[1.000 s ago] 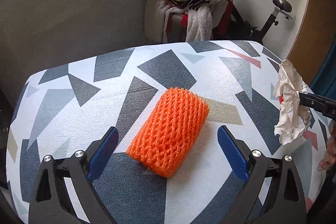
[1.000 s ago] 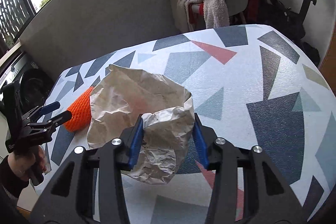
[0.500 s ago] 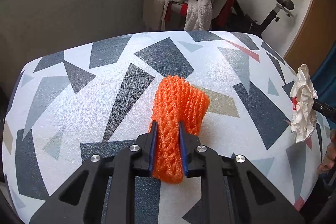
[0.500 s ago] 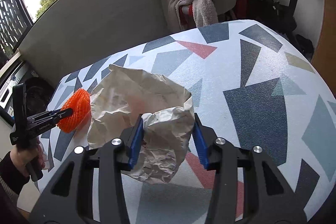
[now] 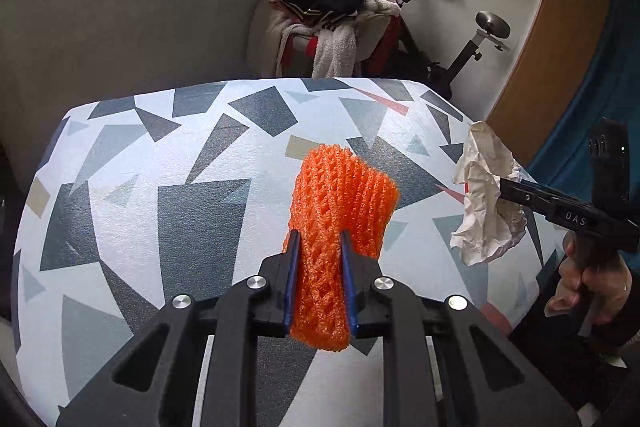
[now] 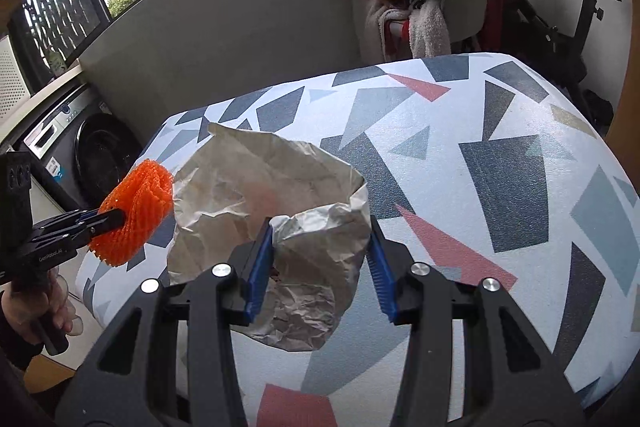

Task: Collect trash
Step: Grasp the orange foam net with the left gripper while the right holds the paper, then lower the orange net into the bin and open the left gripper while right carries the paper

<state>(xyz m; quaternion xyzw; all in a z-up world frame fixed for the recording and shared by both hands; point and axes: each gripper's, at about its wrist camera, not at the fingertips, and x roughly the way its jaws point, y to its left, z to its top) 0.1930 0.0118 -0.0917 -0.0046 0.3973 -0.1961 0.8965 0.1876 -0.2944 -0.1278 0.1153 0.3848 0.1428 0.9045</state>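
An orange foam net sleeve (image 5: 340, 223) is pinched in the left gripper (image 5: 319, 279), lifted clear of the patterned table (image 5: 160, 211); at three o'clock, crumpled paper (image 6: 280, 227) is clamped in the right gripper (image 6: 320, 267). Both pieces are judged collected; a bin, unseen, is needed next.

The patterned tabletop (image 5: 168, 211) lay bare across the middle and left of the left wrist view, giving open passage there. At the right edge the right gripper (image 5: 505, 189) and its crumpled paper (image 5: 484, 203) blocked the way. Beyond the far edge, upper centre, a clothes-heaped chair (image 5: 320, 27) and an exercise bike (image 5: 472, 51) closed off the room.
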